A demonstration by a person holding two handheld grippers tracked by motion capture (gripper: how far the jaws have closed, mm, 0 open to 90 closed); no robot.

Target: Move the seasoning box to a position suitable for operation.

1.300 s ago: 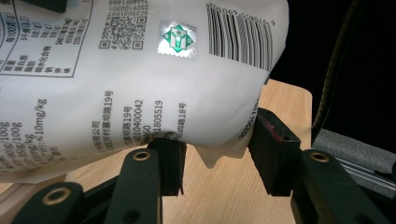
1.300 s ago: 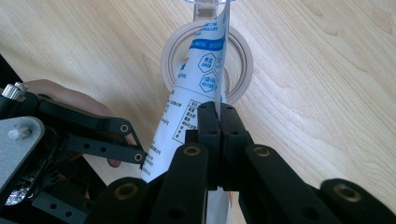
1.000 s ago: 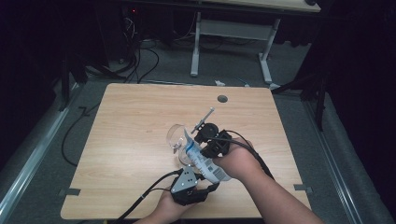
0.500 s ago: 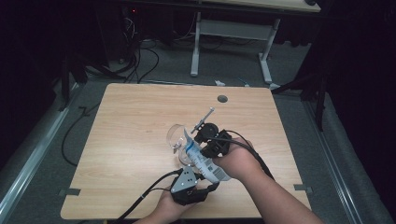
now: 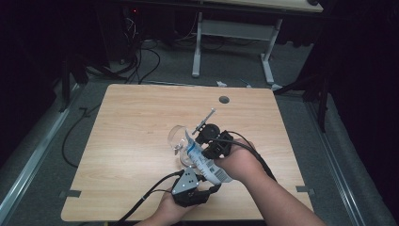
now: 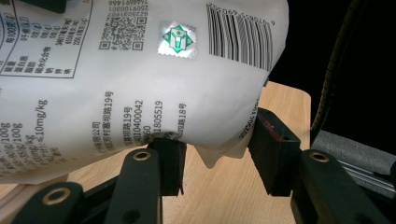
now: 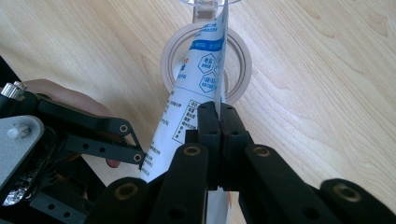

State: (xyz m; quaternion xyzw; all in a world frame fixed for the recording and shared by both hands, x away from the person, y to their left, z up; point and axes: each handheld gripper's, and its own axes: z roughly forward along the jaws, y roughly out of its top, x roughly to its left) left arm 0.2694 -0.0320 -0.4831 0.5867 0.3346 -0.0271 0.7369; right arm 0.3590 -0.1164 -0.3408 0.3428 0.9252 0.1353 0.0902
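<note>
A white printed bag (image 5: 208, 165) hangs tilted over the table's front middle, held at both ends. My right gripper (image 5: 196, 141) is shut on its flat top edge; the right gripper view shows the pads pinched together on the bag (image 7: 196, 84) at the right gripper (image 7: 218, 120). My left gripper (image 5: 202, 175) comes up from below. Its jaws stand partly apart, pressing both sides of the bag's bulging bottom (image 6: 140, 70) at the left gripper (image 6: 217, 144). The bag's far end points down at a clear round container (image 5: 176, 137), whose rim (image 7: 240, 70) shows as a pale ring.
The wooden table (image 5: 131, 122) has a round cable hole (image 5: 224, 100) near its far edge. Cables trail from both grippers off the front edge. Another desk's white legs (image 5: 197, 47) stand on the floor beyond, among loose cables.
</note>
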